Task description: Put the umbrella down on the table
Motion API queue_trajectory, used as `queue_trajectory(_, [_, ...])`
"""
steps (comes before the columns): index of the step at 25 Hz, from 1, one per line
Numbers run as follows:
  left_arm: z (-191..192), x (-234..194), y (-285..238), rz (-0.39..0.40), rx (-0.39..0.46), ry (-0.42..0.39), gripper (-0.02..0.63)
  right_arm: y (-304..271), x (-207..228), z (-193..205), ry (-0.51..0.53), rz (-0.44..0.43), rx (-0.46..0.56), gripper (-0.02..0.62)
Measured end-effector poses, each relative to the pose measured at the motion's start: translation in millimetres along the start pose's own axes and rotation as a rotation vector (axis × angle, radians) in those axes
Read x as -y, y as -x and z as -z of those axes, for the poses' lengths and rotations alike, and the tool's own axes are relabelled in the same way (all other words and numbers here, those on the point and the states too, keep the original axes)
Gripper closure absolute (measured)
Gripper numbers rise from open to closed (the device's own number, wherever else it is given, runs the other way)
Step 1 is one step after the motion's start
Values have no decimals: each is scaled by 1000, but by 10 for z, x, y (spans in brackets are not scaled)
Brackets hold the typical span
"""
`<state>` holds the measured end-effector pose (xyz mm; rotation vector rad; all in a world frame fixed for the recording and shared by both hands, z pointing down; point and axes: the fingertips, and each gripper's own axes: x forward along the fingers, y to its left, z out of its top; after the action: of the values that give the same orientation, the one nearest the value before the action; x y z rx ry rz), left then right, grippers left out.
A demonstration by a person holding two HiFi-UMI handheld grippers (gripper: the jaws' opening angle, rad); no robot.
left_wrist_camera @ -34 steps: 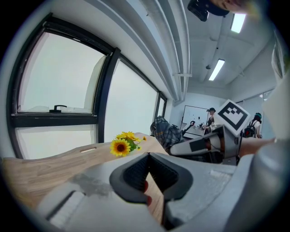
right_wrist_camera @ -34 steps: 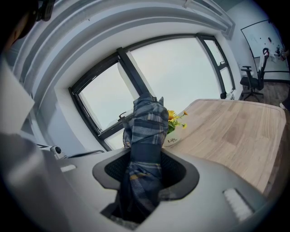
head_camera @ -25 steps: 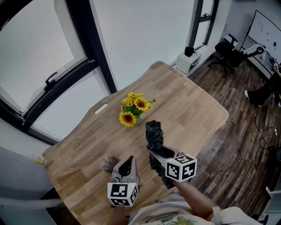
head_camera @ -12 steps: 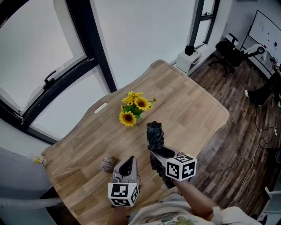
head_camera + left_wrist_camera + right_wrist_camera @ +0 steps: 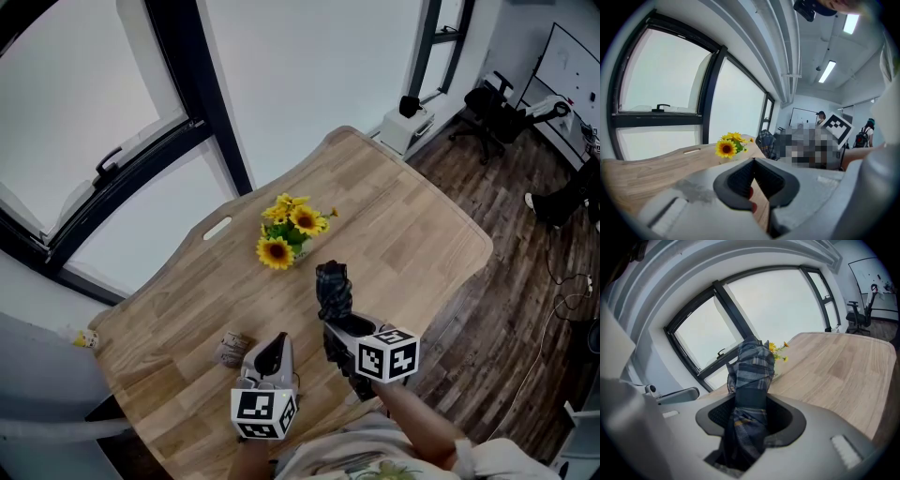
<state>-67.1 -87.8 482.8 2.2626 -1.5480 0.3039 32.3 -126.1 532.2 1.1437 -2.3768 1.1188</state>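
Observation:
A folded umbrella (image 5: 332,289) in dark blue plaid stands nearly upright in my right gripper (image 5: 337,328), which is shut on its lower part just above the wooden table (image 5: 422,225). In the right gripper view the umbrella (image 5: 751,373) fills the gap between the jaws of that gripper (image 5: 750,414), its top pointing toward the window. My left gripper (image 5: 273,350) hovers beside it at the near left, over the table. In the left gripper view its jaws (image 5: 753,161) meet at the tip with nothing between them.
A bunch of sunflowers (image 5: 288,234) stands mid-table behind the umbrella. A small crumpled brown thing (image 5: 230,349) lies left of the left gripper. The table's right edge drops to a wood floor, with an office chair (image 5: 492,108) far right. Large windows are behind.
The right gripper with the umbrella has sunk slightly toward the table. The left gripper has stayed where it was.

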Motion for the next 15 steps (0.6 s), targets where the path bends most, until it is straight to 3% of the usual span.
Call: queue_trajectory(15, [73,-40,-65,-5,-22,10,604,-133,166,114,-15,19,-44,413])
